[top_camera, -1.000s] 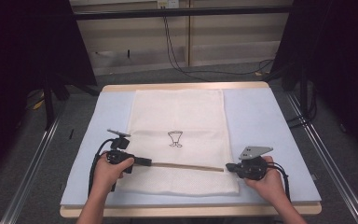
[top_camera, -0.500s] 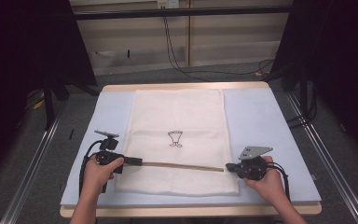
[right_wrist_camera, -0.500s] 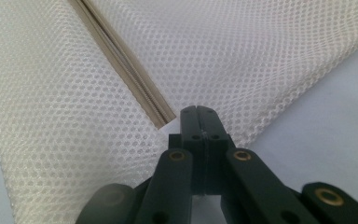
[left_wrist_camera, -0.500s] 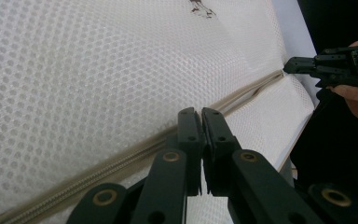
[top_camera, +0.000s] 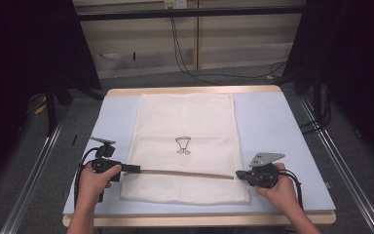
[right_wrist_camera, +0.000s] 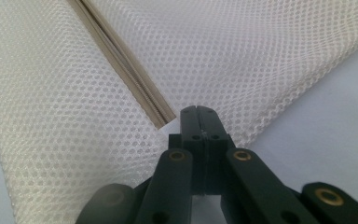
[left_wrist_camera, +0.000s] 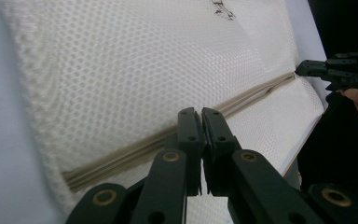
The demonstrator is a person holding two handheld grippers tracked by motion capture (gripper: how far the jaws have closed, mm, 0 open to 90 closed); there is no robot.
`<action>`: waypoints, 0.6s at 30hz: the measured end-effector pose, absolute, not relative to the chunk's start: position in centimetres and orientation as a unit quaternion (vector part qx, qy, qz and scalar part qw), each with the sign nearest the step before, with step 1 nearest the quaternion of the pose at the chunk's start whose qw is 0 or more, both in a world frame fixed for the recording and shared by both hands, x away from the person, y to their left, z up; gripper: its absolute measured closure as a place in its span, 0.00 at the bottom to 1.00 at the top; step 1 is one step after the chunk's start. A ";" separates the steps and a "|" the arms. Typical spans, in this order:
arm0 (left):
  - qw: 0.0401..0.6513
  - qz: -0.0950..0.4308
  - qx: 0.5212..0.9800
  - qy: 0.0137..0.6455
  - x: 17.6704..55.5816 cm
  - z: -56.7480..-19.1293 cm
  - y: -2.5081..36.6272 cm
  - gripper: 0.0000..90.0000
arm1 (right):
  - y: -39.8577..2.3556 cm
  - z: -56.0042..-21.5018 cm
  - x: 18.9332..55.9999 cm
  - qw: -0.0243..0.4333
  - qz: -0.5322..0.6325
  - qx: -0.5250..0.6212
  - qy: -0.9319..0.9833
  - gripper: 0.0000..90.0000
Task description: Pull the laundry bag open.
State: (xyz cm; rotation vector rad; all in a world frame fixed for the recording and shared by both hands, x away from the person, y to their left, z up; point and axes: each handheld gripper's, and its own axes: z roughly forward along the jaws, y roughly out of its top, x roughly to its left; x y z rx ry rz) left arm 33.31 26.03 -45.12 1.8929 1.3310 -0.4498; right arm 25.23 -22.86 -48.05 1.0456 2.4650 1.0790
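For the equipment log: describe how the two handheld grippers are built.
The left gripper and right gripper are black, with two flat jaws on linked arms with brass-coloured pivot pins. A grey three-cornered plate tops the right one. Black cables trail from each. Forearms are bare.

table: (top_camera: 292, 126) pale blue top, wood edge
floor: (top_camera: 214, 78) grey, behind the table
wall: (top_camera: 233, 29) beige panels beyond the table (black cables (top_camera: 180, 48) hanging down it)
sides of the table: dark curtains (top_camera: 24, 48)
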 end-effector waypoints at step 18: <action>0.378 -0.174 0.722 0.554 33.3 -45.6 29.3 0.97 | -22.8 -48.1 25.2 0.127 0.371 0.358 0.847 1.00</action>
